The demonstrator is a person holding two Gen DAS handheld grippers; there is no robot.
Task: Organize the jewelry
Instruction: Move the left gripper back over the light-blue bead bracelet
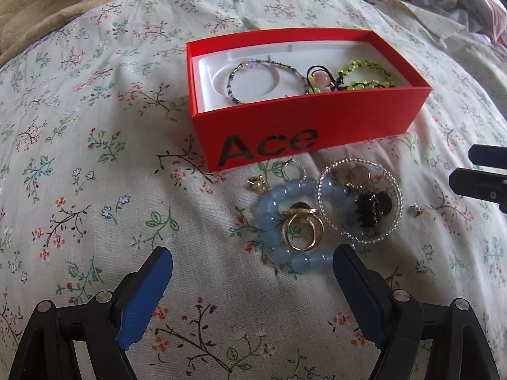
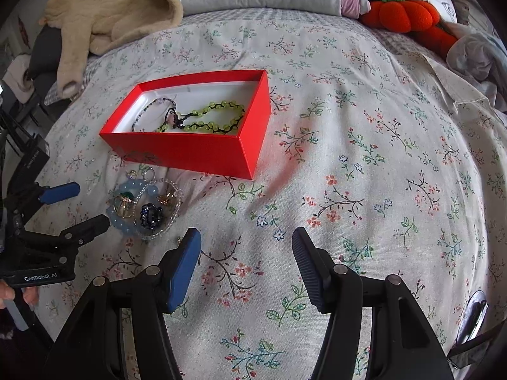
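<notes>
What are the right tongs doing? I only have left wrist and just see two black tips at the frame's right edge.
Observer: Right tongs are open and empty, above bare bedspread, to the right of the jewelry pile.
Operator: Anything close to them?
Observer: A small earring lies right beside the tip of their left finger.
Operator: Anything further right on the bed?
Observer: A shiny metal object at the lower right edge, too distorted to identify.
</notes>
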